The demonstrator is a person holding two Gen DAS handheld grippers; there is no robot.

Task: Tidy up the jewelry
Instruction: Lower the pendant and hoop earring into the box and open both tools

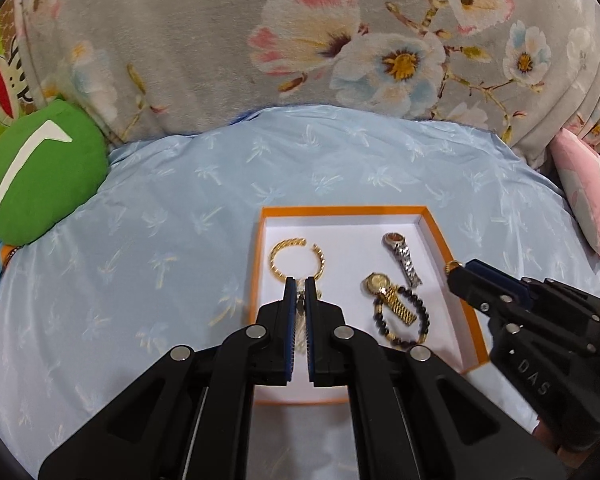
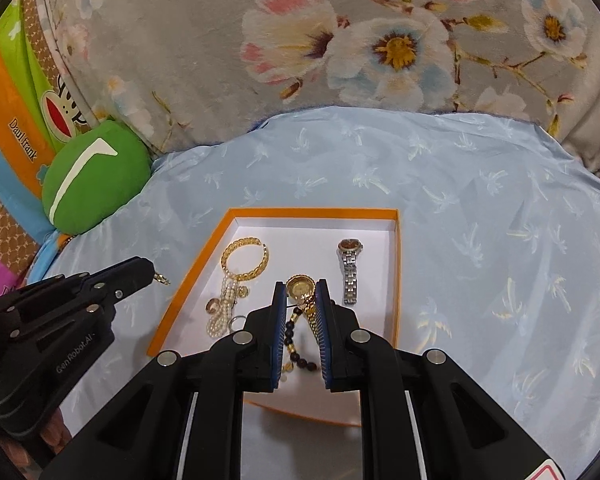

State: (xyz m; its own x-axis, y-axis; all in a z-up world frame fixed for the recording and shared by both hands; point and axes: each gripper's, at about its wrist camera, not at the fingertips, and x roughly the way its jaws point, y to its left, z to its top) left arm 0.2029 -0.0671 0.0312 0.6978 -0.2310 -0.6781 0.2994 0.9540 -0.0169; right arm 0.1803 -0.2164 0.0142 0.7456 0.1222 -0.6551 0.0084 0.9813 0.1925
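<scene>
Lying on a pale blue cloth printed with palm trees point(image 1: 180, 208), a shallow cardboard box with an orange rim and white inside point(image 1: 440, 236) holds most of the jewellery. Against the box's far-left corner is a twisted gold open bangle point(image 1: 275, 260), and just nearer than it, on the left side of the box, is a bunched strand of small cream pearls point(image 2: 224, 300). Toward the box's far-right side a silver link watch with a brown face point(image 1: 404, 258) lies straight. Nearer the middle of the box, a gold watch point(image 1: 380, 283) lies across a bracelet of dark round beads point(image 1: 420, 312). The left gripper point(image 1: 299, 282) has its blue pads pressed together. From the right wrist camera it hangs beside the box's left rim, pinching a small gold link point(image 2: 162, 278) that pokes from its tip. The right gripper point(image 2: 300, 286) has its pads only slightly apart. From the left wrist camera it sits beside the box's right rim, with a small gold bit point(image 1: 452, 267) clamped at its tip. Whether the two bits are joined cannot be told. Left of the box is a round green cushion with a white stripe point(image 1: 40, 176), and a grey floral blanket point(image 1: 180, 40) lies beyond it.
</scene>
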